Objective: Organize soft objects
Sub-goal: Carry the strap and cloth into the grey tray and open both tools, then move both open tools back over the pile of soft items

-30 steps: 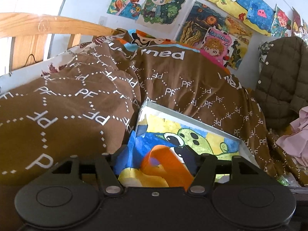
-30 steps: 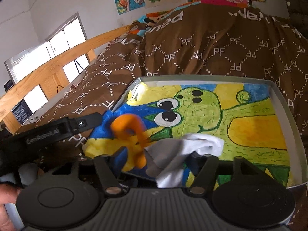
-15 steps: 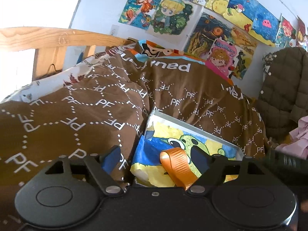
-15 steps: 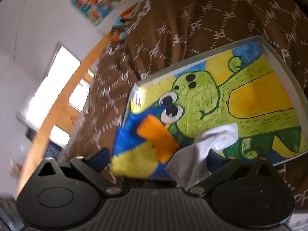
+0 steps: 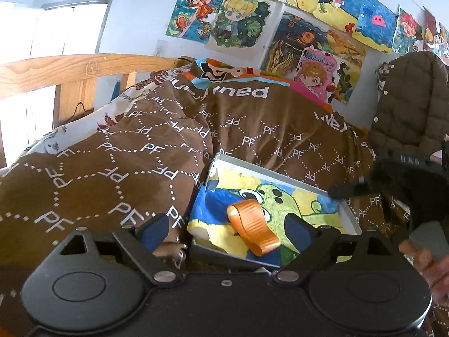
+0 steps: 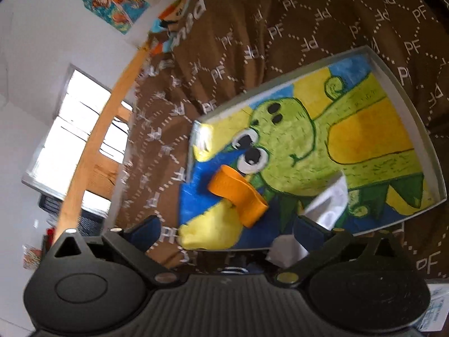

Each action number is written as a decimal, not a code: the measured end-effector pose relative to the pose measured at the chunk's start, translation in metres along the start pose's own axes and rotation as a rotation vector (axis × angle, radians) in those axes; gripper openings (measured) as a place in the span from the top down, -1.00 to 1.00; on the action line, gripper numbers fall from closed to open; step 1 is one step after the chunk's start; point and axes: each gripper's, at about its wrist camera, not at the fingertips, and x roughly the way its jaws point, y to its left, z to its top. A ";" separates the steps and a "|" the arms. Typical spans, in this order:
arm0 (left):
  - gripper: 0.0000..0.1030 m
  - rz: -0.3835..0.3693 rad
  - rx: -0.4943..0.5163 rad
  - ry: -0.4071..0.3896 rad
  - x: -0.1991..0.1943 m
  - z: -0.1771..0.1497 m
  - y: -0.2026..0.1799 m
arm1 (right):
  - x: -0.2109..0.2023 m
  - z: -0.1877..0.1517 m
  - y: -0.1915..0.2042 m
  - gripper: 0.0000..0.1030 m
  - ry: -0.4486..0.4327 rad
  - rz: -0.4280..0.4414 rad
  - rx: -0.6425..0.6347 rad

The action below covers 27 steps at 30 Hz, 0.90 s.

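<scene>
A shallow grey tray (image 5: 280, 172) (image 6: 414, 118) lined with a painting of a green creature lies on the bed. An orange strap loop (image 5: 252, 230) (image 6: 237, 193) rests in its near left corner. My left gripper (image 5: 226, 230) hovers just short of the strap, its jaws opening, and neither pad touches it. A white cloth (image 6: 328, 206) lies crumpled at the tray's near edge, hanging over the rim. My right gripper (image 6: 227, 231) stands open, its right pad (image 6: 308, 230) close beside the cloth but not pressing on it.
A brown quilt (image 5: 126, 168) (image 6: 308, 14) printed with "PF" covers the bed under the tray. A wooden bed rail (image 5: 70, 68) (image 6: 92, 146) runs along the left. A padded olive jacket (image 5: 412, 98) hangs at right. A person's hand (image 5: 429, 258) holds the other gripper.
Both grippers opened and drew back and up. The left let go of the orange strap, the right let go of the white cloth and rolled. Both things now lie in the tray.
</scene>
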 end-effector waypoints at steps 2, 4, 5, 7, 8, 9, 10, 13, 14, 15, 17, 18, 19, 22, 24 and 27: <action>-0.78 0.002 0.004 -0.001 -0.009 0.000 -0.002 | -0.009 -0.001 0.002 -1.00 -0.023 0.022 0.007; -0.81 0.004 0.007 -0.010 -0.019 0.000 -0.004 | -0.019 -0.004 0.003 -1.00 -0.032 0.042 -0.002; -0.83 0.004 0.006 -0.016 -0.024 0.000 -0.005 | -0.026 -0.008 0.003 -1.00 -0.044 0.056 -0.009; -0.84 -0.001 0.003 -0.023 -0.034 0.000 -0.007 | -0.037 -0.016 0.003 -1.00 -0.058 0.075 -0.028; -0.85 -0.005 0.003 -0.028 -0.040 -0.001 -0.008 | -0.043 -0.023 0.003 -1.00 -0.064 0.079 -0.045; -0.86 -0.009 0.006 -0.033 -0.045 -0.002 -0.009 | -0.050 -0.030 0.004 -1.00 -0.073 0.079 -0.067; -0.87 -0.011 0.012 -0.038 -0.051 -0.003 -0.010 | -0.057 -0.037 0.005 -1.00 -0.088 0.072 -0.091; -0.87 -0.015 0.021 -0.054 -0.070 -0.005 -0.013 | -0.077 -0.058 0.012 -1.00 -0.152 0.052 -0.163; -0.88 -0.020 0.020 -0.059 -0.077 -0.006 -0.013 | -0.084 -0.064 0.014 -1.00 -0.173 0.054 -0.183; -0.89 -0.024 0.020 -0.065 -0.083 -0.006 -0.014 | -0.092 -0.073 0.017 -1.00 -0.198 0.060 -0.208; -0.95 -0.027 0.023 -0.077 -0.096 -0.007 -0.017 | -0.106 -0.092 0.024 -1.00 -0.249 0.067 -0.264; -0.96 -0.028 0.029 -0.086 -0.104 -0.008 -0.018 | -0.113 -0.102 0.027 -1.00 -0.275 0.065 -0.293; -0.96 -0.030 0.036 -0.093 -0.110 -0.009 -0.019 | -0.119 -0.114 0.029 -1.00 -0.305 0.059 -0.329; -0.98 -0.036 0.059 -0.111 -0.131 -0.014 -0.022 | -0.134 -0.145 0.035 -1.00 -0.379 0.031 -0.418; -0.98 -0.039 0.069 -0.118 -0.145 -0.018 -0.021 | -0.142 -0.165 0.037 -1.00 -0.423 0.014 -0.460; -0.98 -0.037 0.081 -0.121 -0.163 -0.025 -0.020 | -0.154 -0.188 0.038 -1.00 -0.479 0.000 -0.490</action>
